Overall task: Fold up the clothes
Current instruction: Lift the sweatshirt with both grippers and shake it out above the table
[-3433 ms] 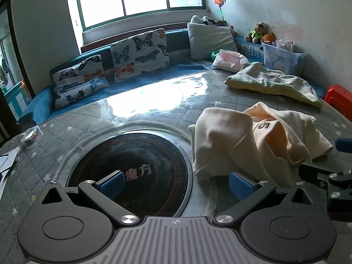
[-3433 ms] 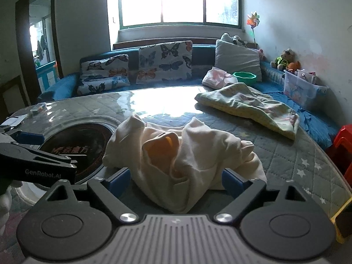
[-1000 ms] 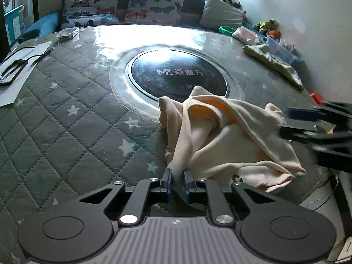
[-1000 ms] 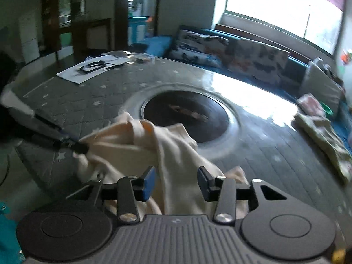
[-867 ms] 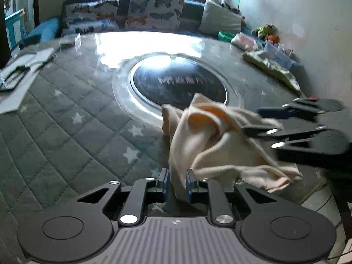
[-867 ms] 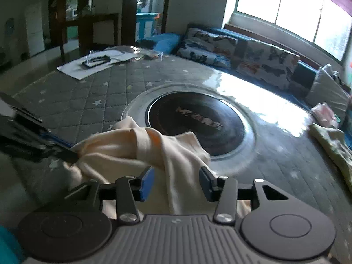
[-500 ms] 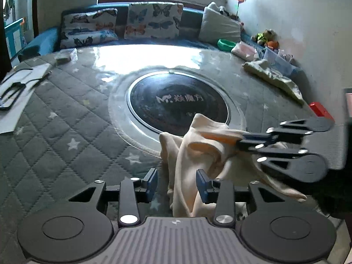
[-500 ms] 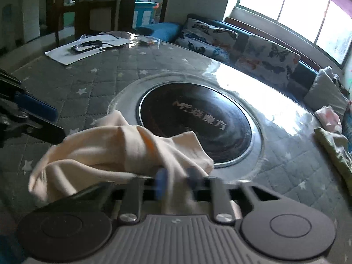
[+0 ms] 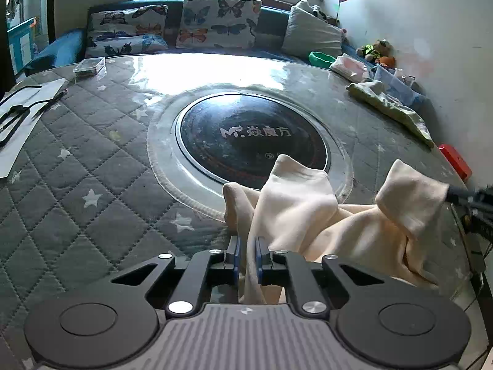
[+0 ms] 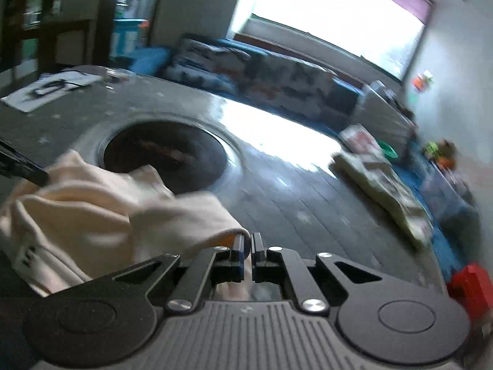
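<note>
Both the left gripper and right gripper, parted moments ago, now pinch opposite edges of the cream garment lifted over the quilted table, ready for spreading.

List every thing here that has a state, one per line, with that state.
Left claw: shut on the cream garment.
Right claw: shut on the cream garment.
Cream garment: bunched, unfolded, held at two points.
Green-yellow cloth: lying loosely folded at the table's far right edge.
Clear plastic box: lid on, resting on the table.
</note>
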Motion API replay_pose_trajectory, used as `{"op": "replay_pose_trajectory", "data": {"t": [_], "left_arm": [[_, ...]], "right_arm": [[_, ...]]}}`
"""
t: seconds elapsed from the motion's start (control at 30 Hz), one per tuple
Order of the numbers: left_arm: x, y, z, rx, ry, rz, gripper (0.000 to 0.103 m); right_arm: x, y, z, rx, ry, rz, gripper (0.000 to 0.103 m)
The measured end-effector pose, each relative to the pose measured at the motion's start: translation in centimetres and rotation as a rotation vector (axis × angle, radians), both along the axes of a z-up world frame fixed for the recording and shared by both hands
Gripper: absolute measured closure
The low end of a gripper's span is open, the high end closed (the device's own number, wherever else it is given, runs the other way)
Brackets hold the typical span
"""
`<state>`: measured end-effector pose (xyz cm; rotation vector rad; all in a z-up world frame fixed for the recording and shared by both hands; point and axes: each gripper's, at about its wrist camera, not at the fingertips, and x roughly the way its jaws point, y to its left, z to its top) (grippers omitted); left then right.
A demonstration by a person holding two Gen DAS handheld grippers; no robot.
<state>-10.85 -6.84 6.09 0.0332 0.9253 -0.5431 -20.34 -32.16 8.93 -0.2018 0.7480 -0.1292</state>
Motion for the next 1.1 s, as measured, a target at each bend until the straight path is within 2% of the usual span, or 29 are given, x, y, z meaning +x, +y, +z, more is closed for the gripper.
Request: {"op": "replay_pose_trajectory", "data": {"t": [0.1, 0.17, 0.2, 0.23, 0.27, 0.33, 0.4, 0.47, 0.5, 0.6, 0.63, 0.73, 0.8, 0.9, 0.93, 1.07, 1.1], "left_arm": [[0.0, 0.0, 0.0, 0.005, 0.004, -0.006, 0.088], [0.0, -0.2, -0.1, 0.010, 0.009, -0.008, 0.081], [0.0, -0.2, -0.2, 0.012, 0.011, -0.008, 0.074], [0.0, -0.3, -0.2, 0.014, 0.014, -0.009, 0.063], [0.0, -0.5, -0.3, 0.016, 0.018, -0.009, 0.059], [0.0, -0.8, -0.4, 0.016, 0.023, -0.015, 0.055], [-0.1, -1.1, -0.5, 0.015, 0.027, -0.023, 0.058], [-0.1, -1.1, -0.7, 0.007, 0.036, -0.031, 0.072], [-0.1, -1.0, -0.7, 0.001, 0.041, -0.032, 0.084], [0.1, -0.1, -0.6, -0.022, 0.046, -0.016, 0.095], [0.1, 0.2, -0.5, -0.031, 0.047, -0.011, 0.096], [0.1, 0.8, -0.3, -0.041, 0.037, -0.013, 0.096], [0.0, 0.8, -0.4, -0.041, 0.034, -0.023, 0.094], [-0.2, 0.3, -0.6, -0.037, 0.033, -0.045, 0.079], [-0.3, 0.1, -0.7, -0.032, 0.034, -0.050, 0.078], [0.0, -0.2, -1.2, -0.020, 0.052, -0.049, 0.082], [0.0, -0.1, -1.1, -0.023, 0.054, -0.053, 0.092]], "right_arm": [[-1.5, -1.3, -0.4, 0.071, 0.031, -0.031, 0.086], [-2.4, -1.7, -0.6, 0.133, 0.047, -0.025, 0.078], [-2.8, -1.6, -0.6, 0.164, 0.052, -0.016, 0.076], [-3.2, -1.5, -0.6, 0.202, 0.060, -0.002, 0.069], [-3.6, -1.3, -0.6, 0.242, 0.071, 0.015, 0.063], [-3.9, -0.8, -0.9, 0.289, 0.086, 0.040, 0.061], [-3.9, 0.0, -1.4, 0.317, 0.105, 0.068, 0.061], [-3.6, 1.1, -2.2, 0.298, 0.125, 0.085, 0.063], [-3.4, 1.6, -2.7, 0.274, 0.138, 0.091, 0.064], [-2.9, 2.3, -3.6, 0.229, 0.163, 0.096, 0.080], [-2.9, 2.3, -3.6, 0.217, 0.162, 0.094, 0.089], [-2.9, 1.8, -3.5, 0.212, 0.152, 0.073, 0.092], [-3.0, 1.5, -3.4, 0.202, 0.152, 0.065, 0.092], [-3.0, 1.5, -3.4, 0.194, 0.162, 0.058, 0.092], [-3.0, 1.5, -3.4, 0.201, 0.163, 0.061, 0.088], [-2.8, 2.0, -3.7, 0.215, 0.162, 0.086, 0.080], [-2.7, 2.1, -3.8, 0.213, 0.165, 0.089, 0.079]]}}
